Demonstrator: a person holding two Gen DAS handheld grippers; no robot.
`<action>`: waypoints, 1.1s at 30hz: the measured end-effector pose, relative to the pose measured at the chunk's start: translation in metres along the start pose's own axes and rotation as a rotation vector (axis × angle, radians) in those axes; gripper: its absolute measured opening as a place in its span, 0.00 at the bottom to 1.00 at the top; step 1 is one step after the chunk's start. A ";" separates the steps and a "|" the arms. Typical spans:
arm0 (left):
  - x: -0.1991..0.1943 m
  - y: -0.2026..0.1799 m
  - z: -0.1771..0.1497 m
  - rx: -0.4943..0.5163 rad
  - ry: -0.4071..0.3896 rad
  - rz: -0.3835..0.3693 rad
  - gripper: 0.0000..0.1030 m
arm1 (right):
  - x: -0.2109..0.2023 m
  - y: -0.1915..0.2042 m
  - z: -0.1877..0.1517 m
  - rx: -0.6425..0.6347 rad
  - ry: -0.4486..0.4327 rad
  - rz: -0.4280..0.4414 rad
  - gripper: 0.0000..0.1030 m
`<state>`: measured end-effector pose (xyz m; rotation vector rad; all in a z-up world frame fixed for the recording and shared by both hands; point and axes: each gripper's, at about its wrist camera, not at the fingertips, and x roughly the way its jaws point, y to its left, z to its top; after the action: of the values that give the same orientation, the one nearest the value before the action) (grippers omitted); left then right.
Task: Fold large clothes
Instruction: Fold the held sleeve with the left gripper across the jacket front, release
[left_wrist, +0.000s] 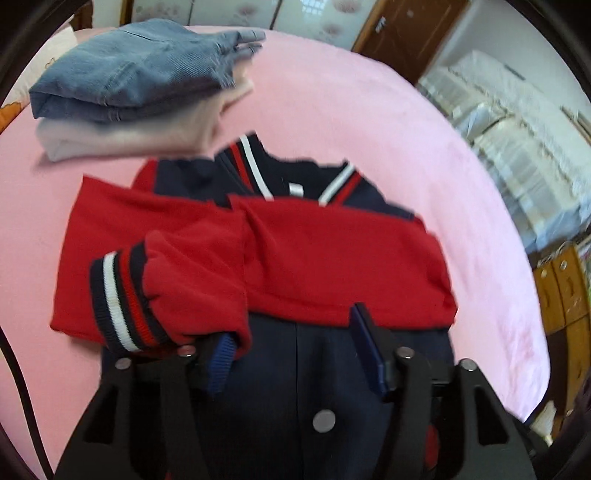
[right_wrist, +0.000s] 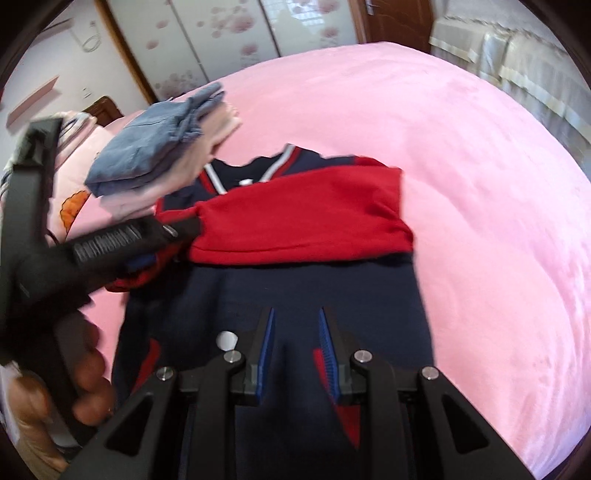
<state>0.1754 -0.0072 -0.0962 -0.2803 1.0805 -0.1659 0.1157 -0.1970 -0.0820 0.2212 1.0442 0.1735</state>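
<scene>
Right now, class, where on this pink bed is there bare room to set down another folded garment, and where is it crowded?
Free: the wide pink bedcover right of the red and navy jacket, reaching the far edge. Crowded: the left side, where the stack of folded clothes sits close to the jacket's collar and the left gripper hovers.

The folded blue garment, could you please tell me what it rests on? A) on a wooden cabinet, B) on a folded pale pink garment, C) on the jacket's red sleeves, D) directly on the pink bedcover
B: the folded blue garment lies on top of a folded pale pink garment, the two forming a stack on the pink bedcover beyond the jacket.
</scene>
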 end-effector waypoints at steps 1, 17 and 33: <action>-0.002 0.000 -0.003 0.001 0.005 -0.010 0.66 | 0.001 -0.005 -0.001 0.009 0.004 -0.001 0.24; -0.068 0.065 -0.035 -0.184 -0.024 -0.158 0.72 | -0.004 0.022 0.006 -0.052 -0.020 0.084 0.24; -0.114 0.160 -0.084 -0.345 -0.086 0.120 0.72 | 0.012 0.159 0.005 -0.462 -0.100 0.244 0.44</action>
<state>0.0481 0.1636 -0.0858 -0.5256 1.0347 0.1416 0.1204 -0.0413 -0.0482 -0.0629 0.8498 0.6103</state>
